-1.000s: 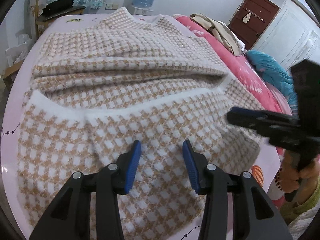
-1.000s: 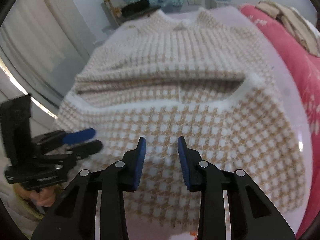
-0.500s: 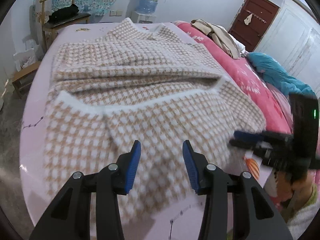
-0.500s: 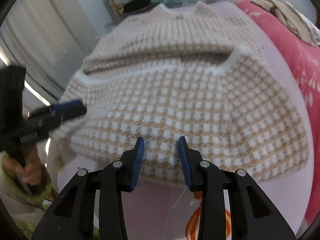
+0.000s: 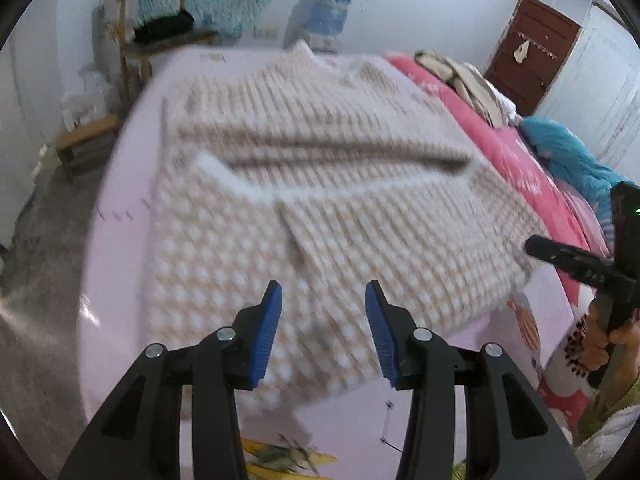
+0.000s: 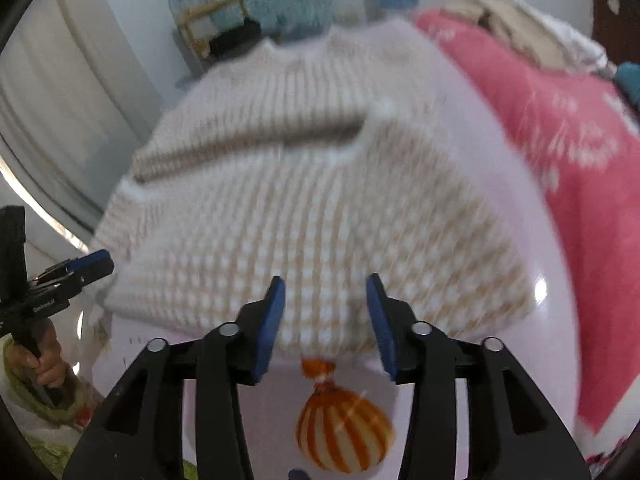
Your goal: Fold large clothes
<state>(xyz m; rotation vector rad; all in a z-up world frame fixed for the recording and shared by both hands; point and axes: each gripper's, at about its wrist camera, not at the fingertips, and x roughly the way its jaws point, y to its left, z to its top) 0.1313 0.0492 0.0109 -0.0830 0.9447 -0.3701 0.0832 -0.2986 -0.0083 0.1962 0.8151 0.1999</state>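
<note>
A beige-and-white checked sweater (image 5: 328,208) (image 6: 304,208) lies on the pale pink bed sheet (image 5: 120,216), its lower half folded up over the chest so the white hem runs across the middle. My left gripper (image 5: 323,316) hovers open above the near edge of the sweater, nothing between its blue pads. My right gripper (image 6: 325,312) hangs over the same near edge, its jaws opening and empty. Each gripper shows in the other's view: the right one (image 5: 560,256) at the right edge, the left one (image 6: 76,270) at the left edge, both held by a hand.
A pink floral quilt (image 5: 512,148) (image 6: 560,140) covers the bed's right side, with beige clothes (image 5: 464,80) piled on it. A wooden chair (image 5: 156,36) and a water bottle (image 5: 328,12) stand behind the bed. An orange balloon print (image 6: 344,428) marks the sheet near me.
Both grippers have pulled back toward the near edge of the bed, so more sheet shows in front of the sweater. The right jaws stand wider than before. The sweater has not moved.
</note>
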